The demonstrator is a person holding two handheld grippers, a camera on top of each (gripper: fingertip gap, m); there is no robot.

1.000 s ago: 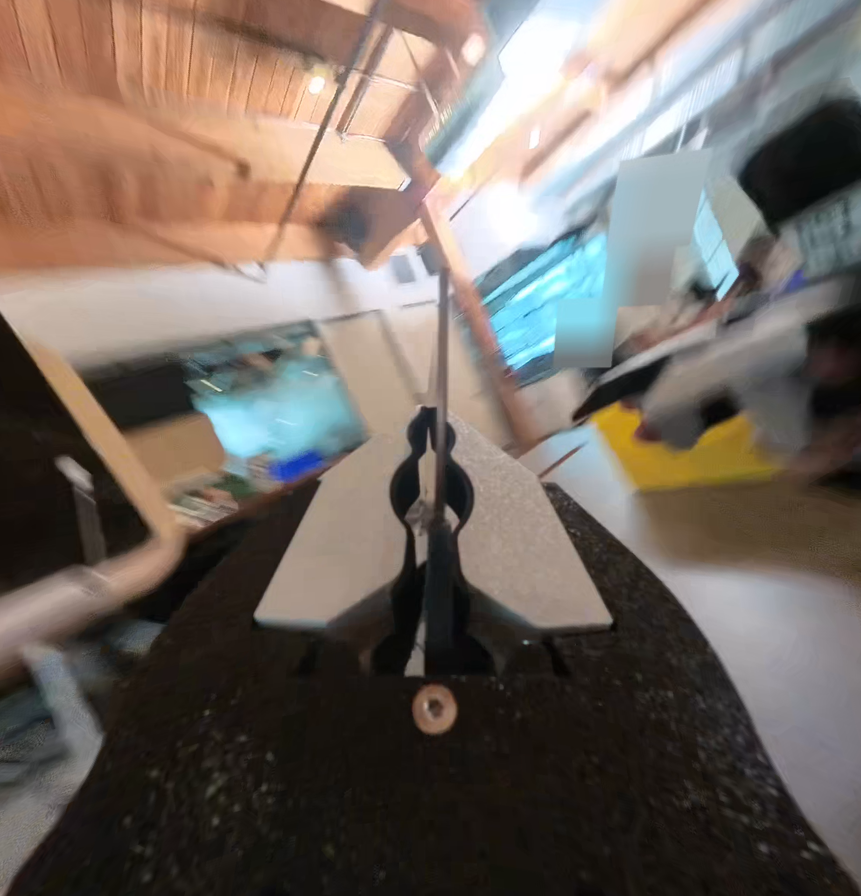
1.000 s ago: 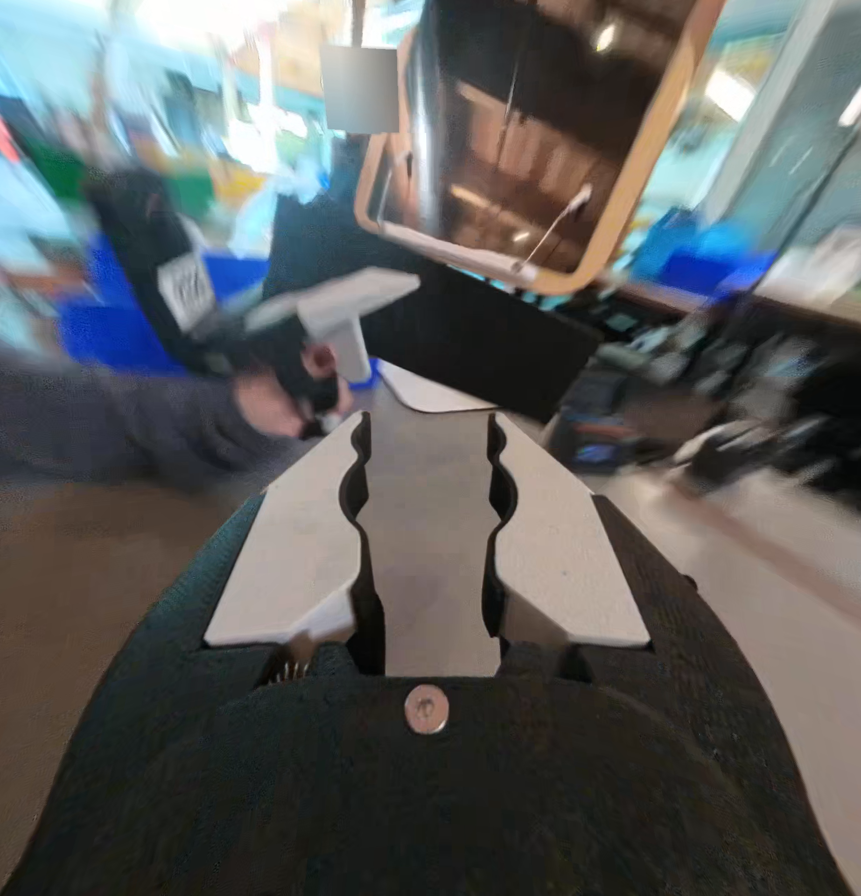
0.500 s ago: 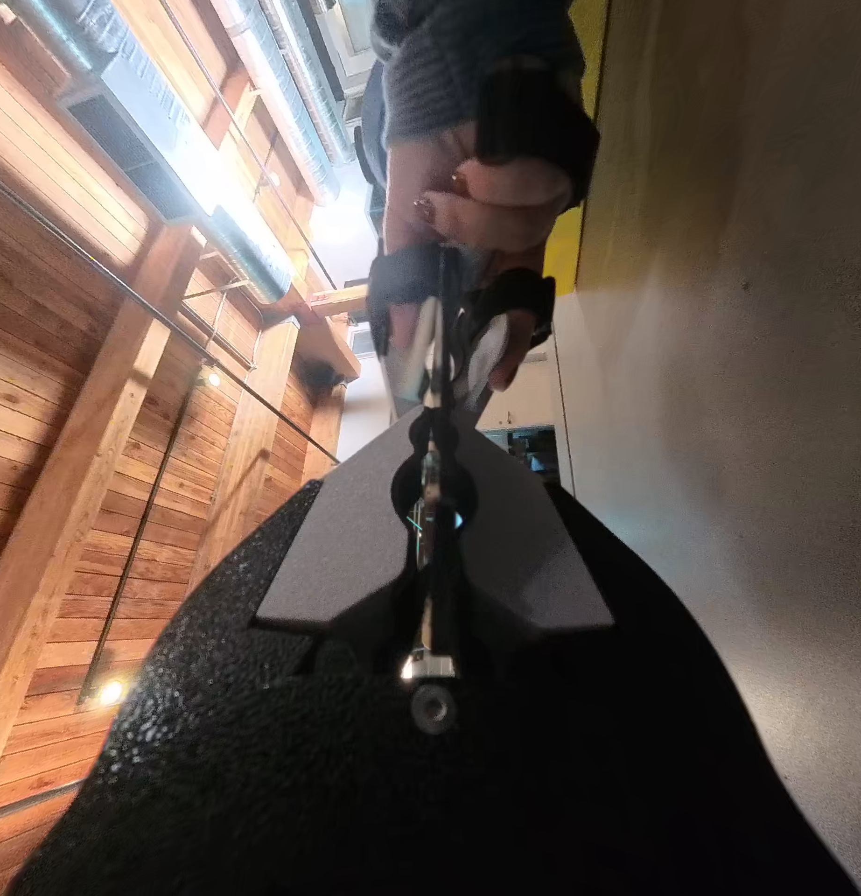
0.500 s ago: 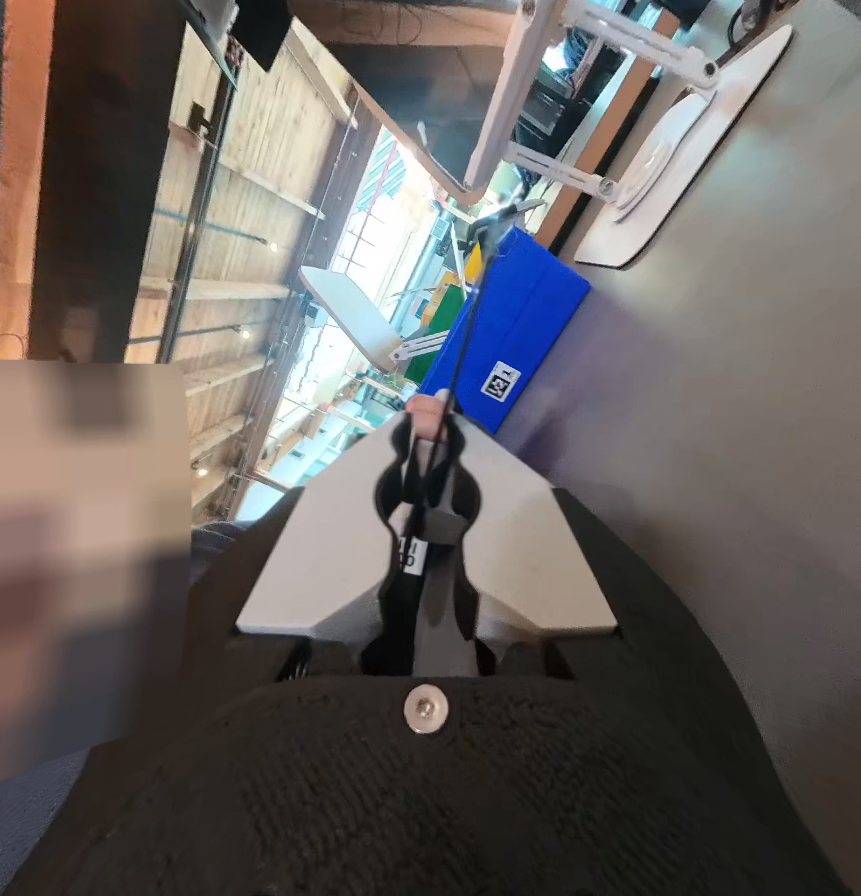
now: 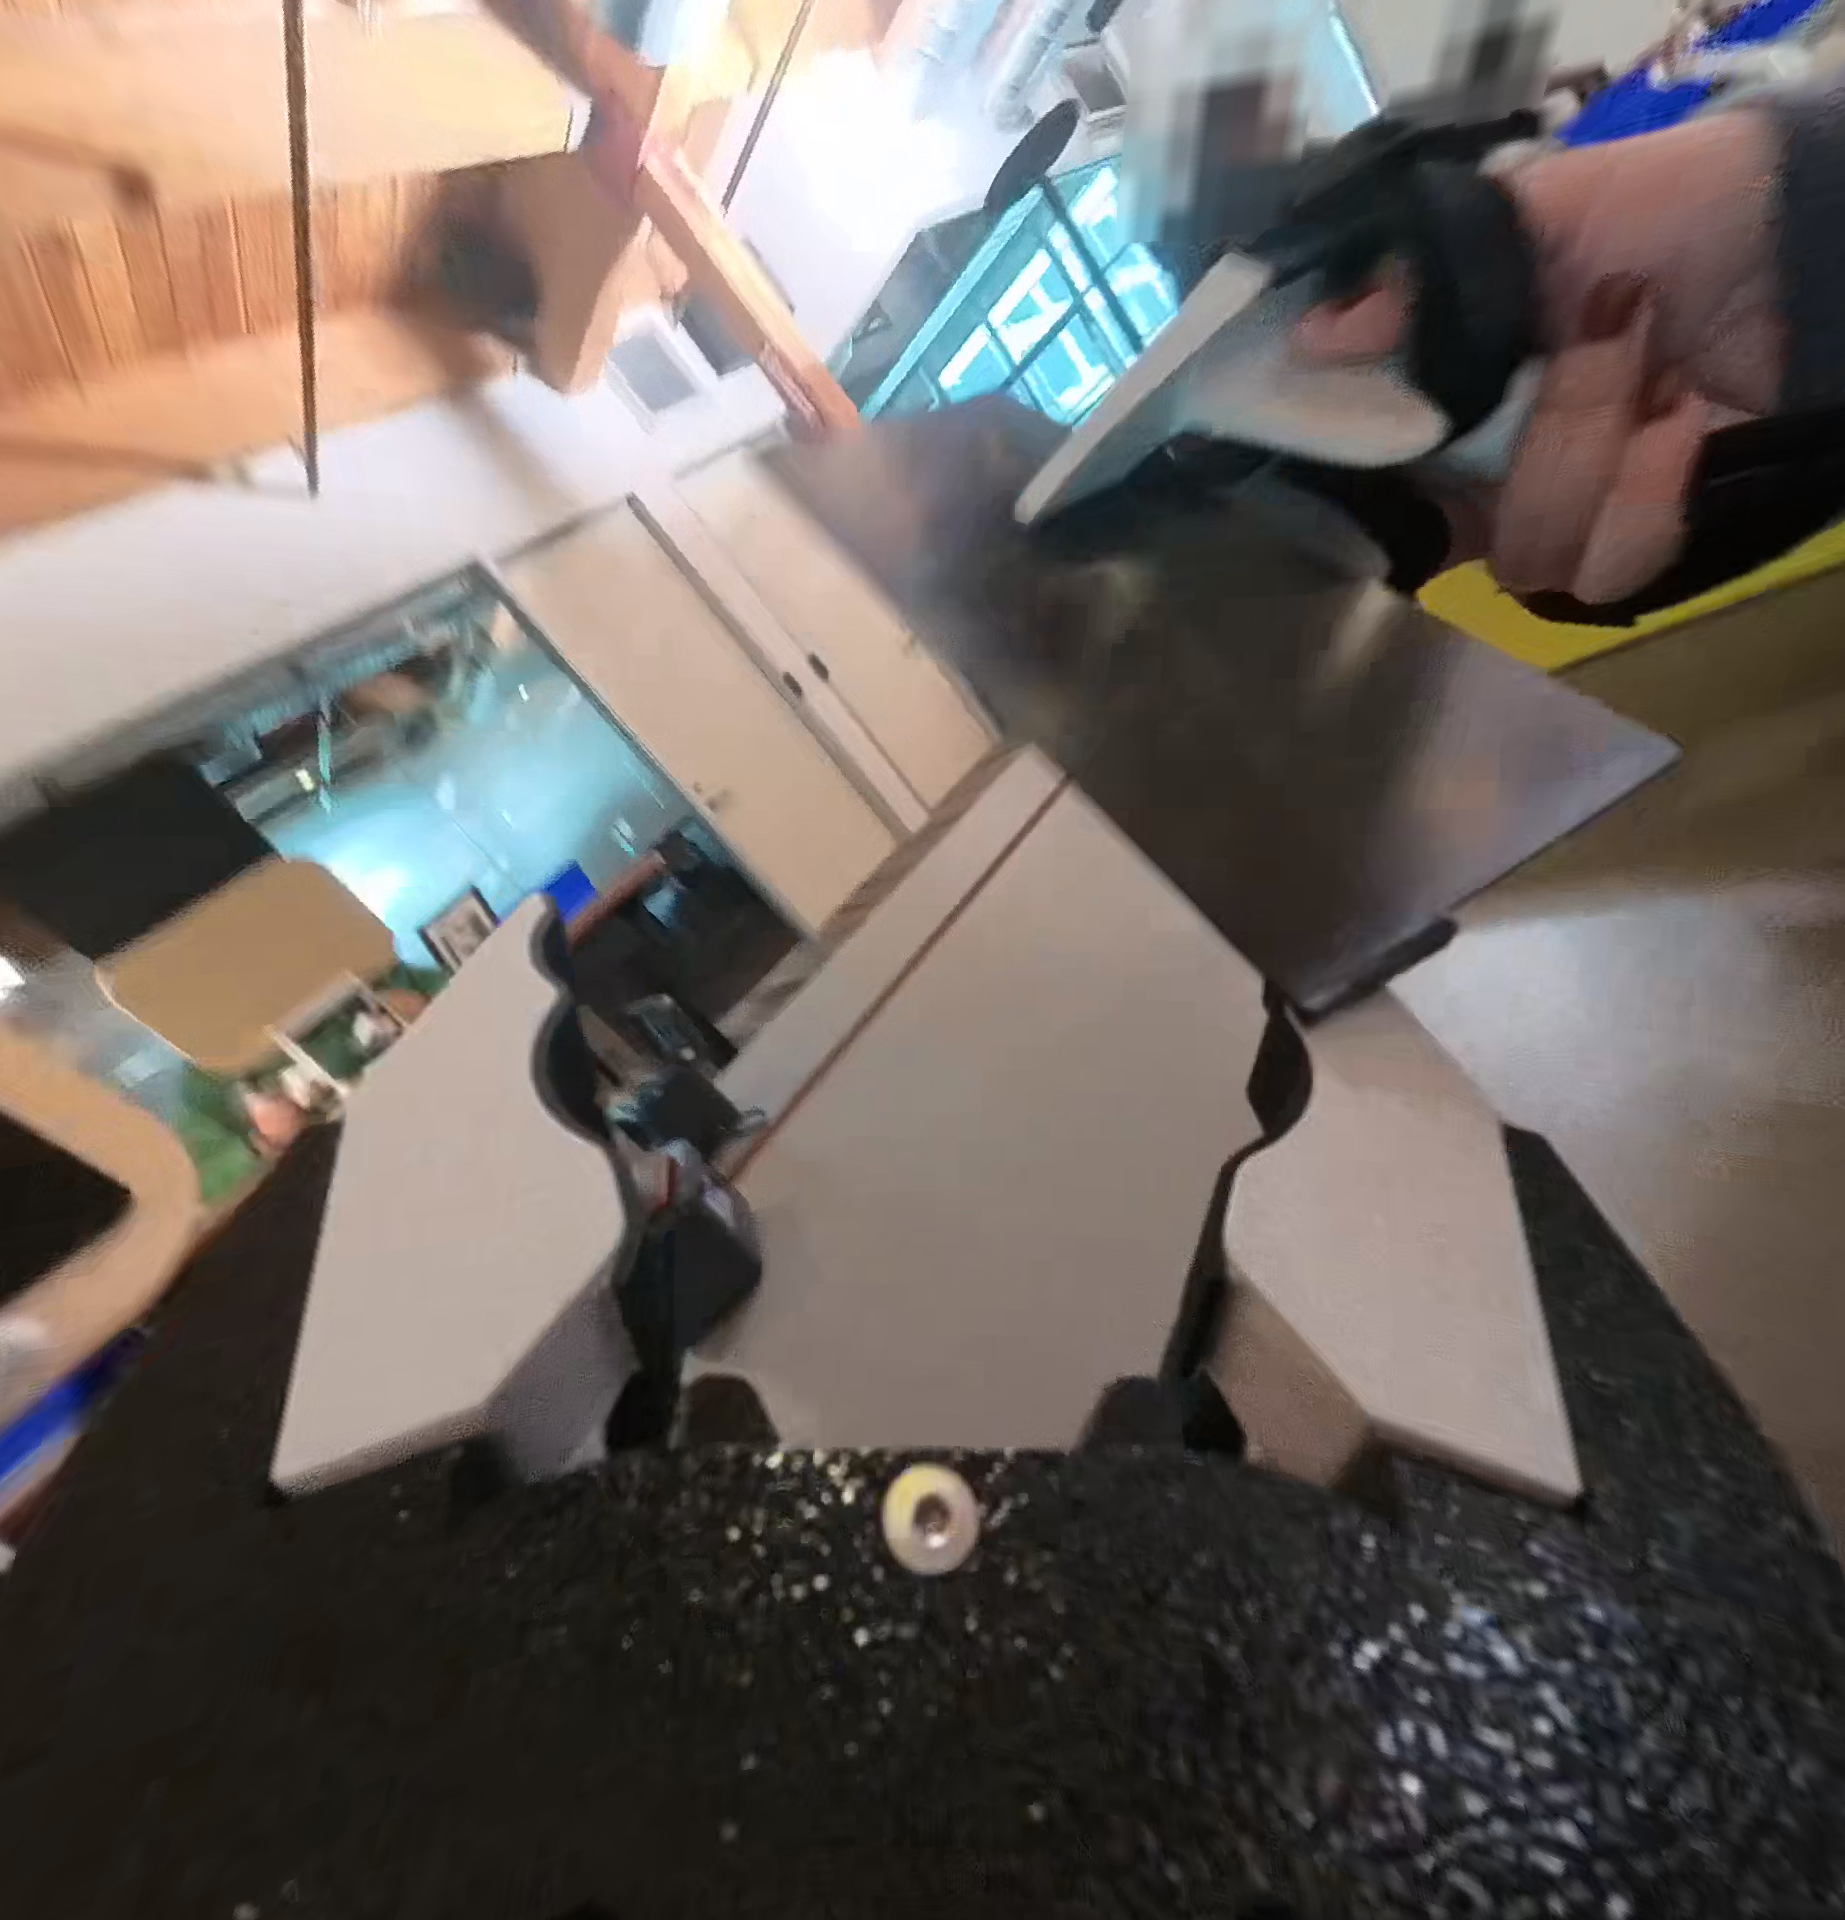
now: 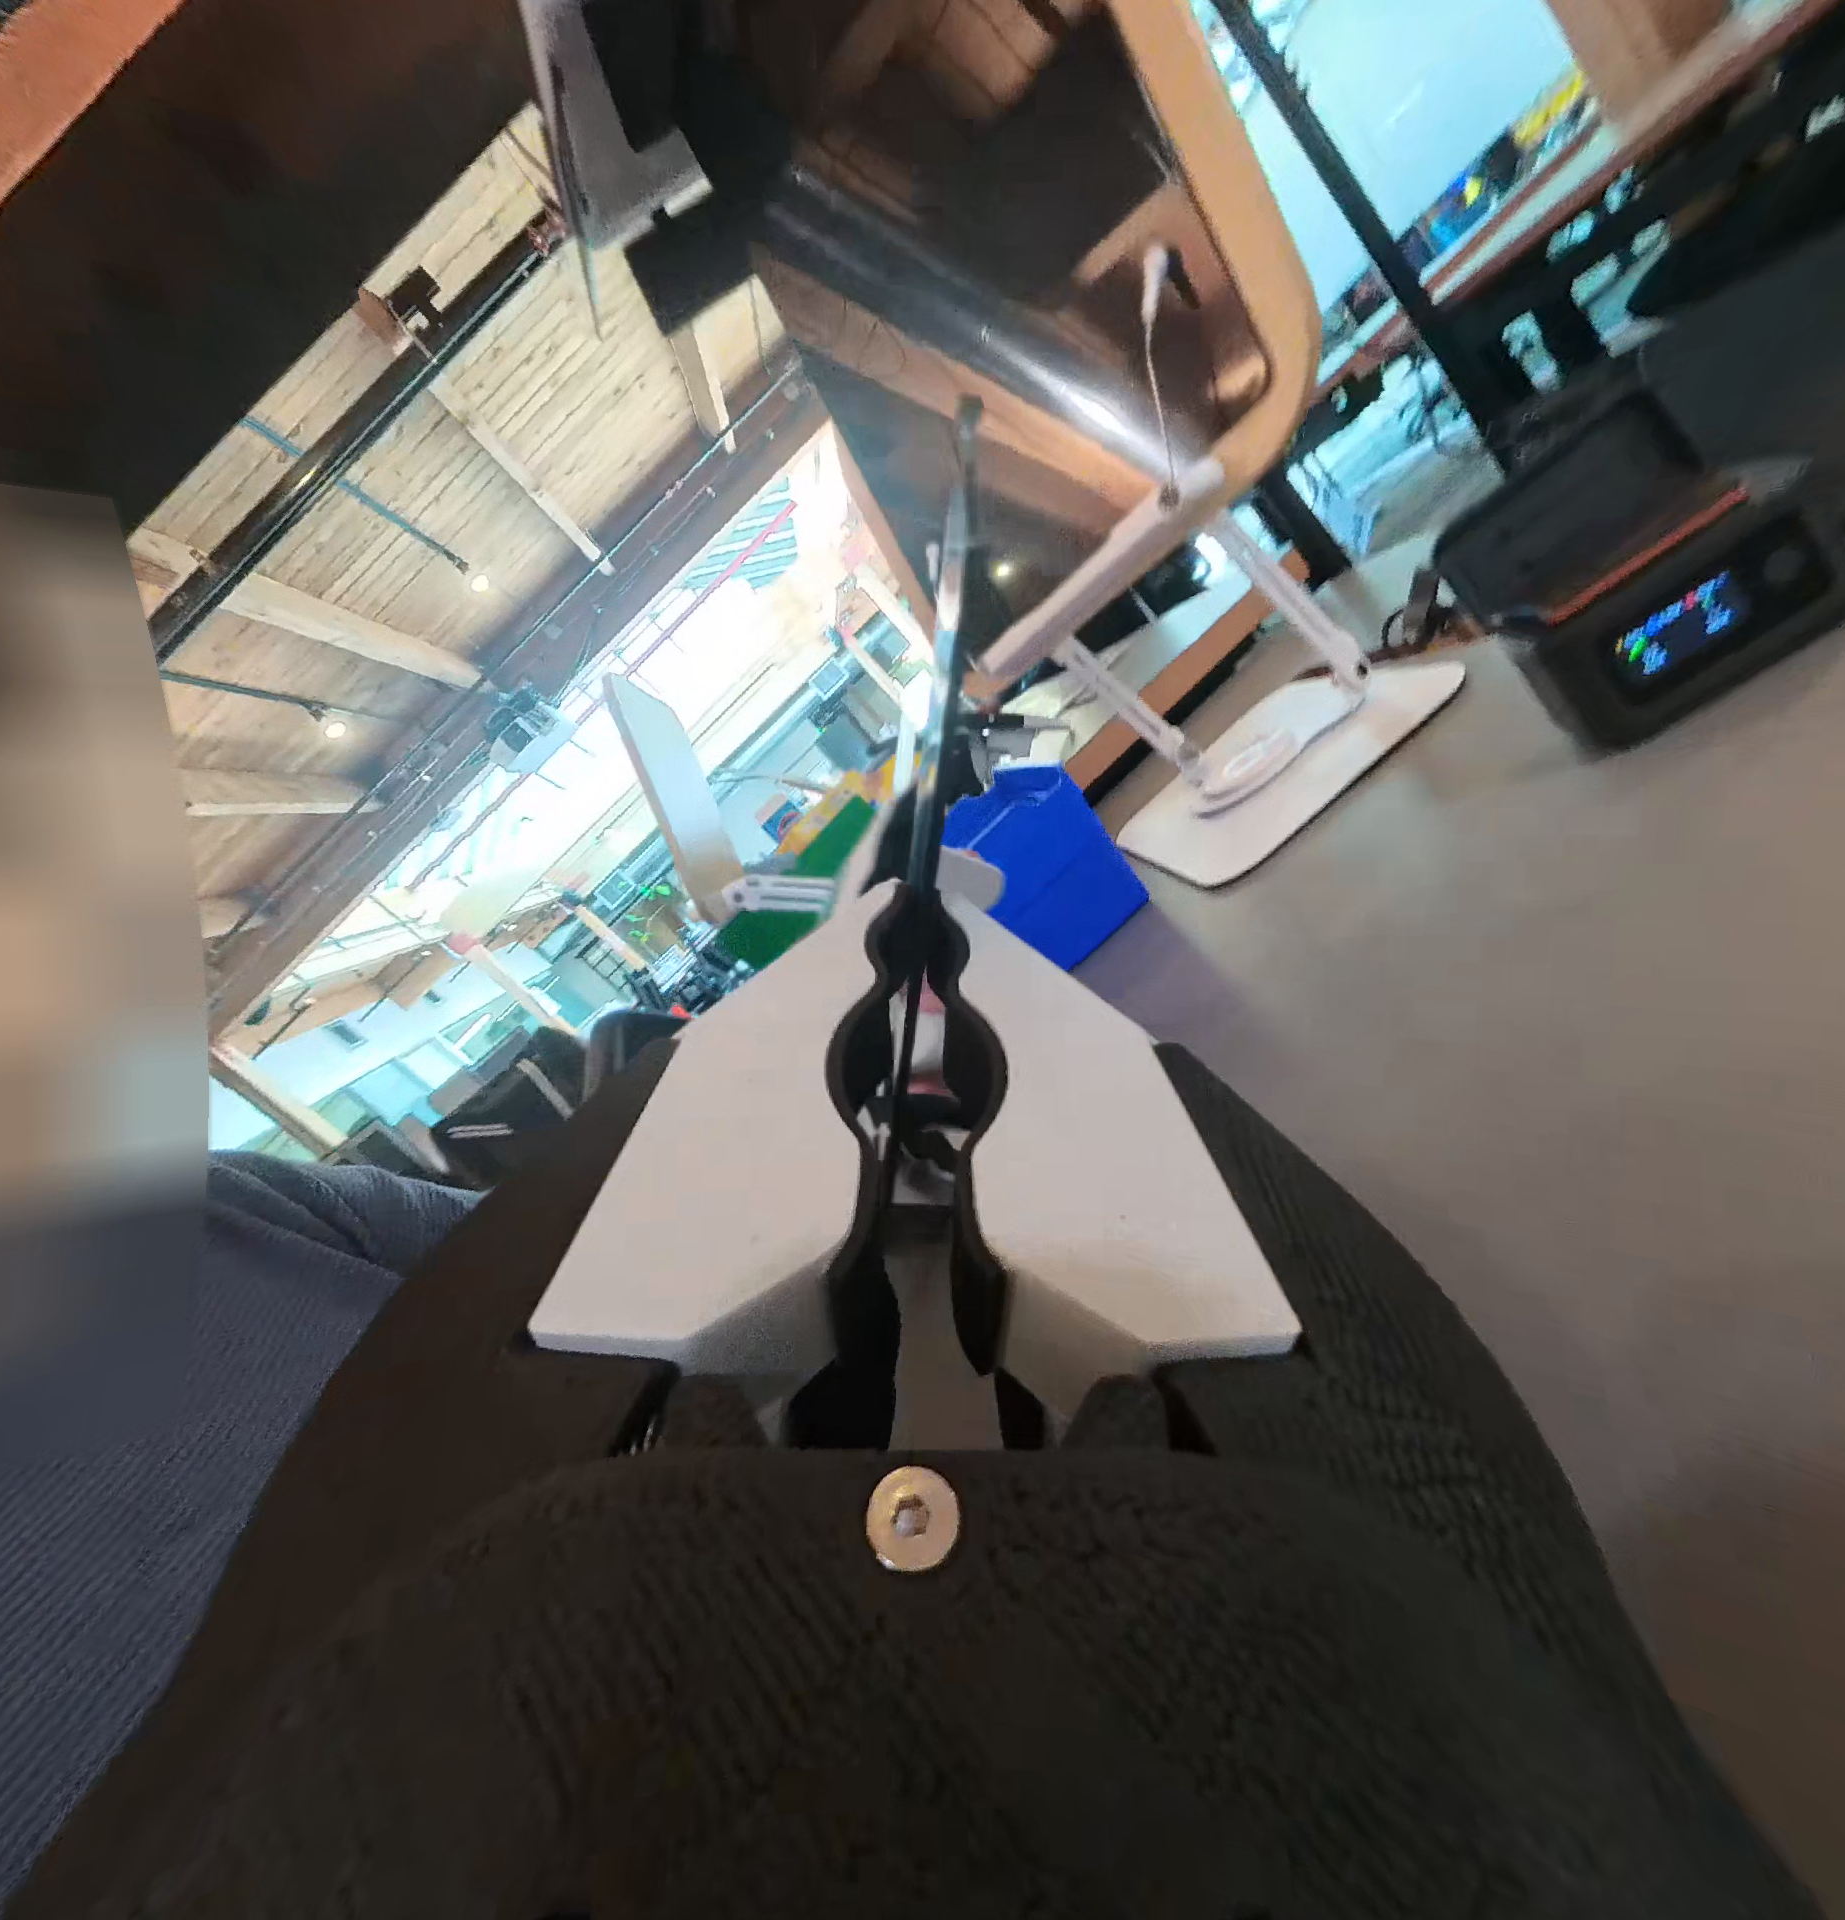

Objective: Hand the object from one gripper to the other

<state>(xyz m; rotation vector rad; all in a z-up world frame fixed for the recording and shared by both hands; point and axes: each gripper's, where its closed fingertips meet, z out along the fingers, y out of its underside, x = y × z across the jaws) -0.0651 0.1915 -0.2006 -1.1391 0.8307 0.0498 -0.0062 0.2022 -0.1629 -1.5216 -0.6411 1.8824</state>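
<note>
Timber ceiling overhead; our right gripper (image 6: 923, 935) is clamped on a thin dark plate (image 6: 944, 665), seen edge-on. We judge it stiff, light, slippery: grip flat faces. Our left gripper (image 5: 902, 971) gapes empty

Left wrist view motion-blurred throughout. Dark thin plate (image 5: 1302, 727) smeared at 1 o'clock edge; hand (image 5: 1624, 343) at 2 o'clock cut by frame. Right wrist view: plate (image 6: 944, 665) edge-on, face hidden; lower end buried between fingers (image 6: 752, 1164).
</note>
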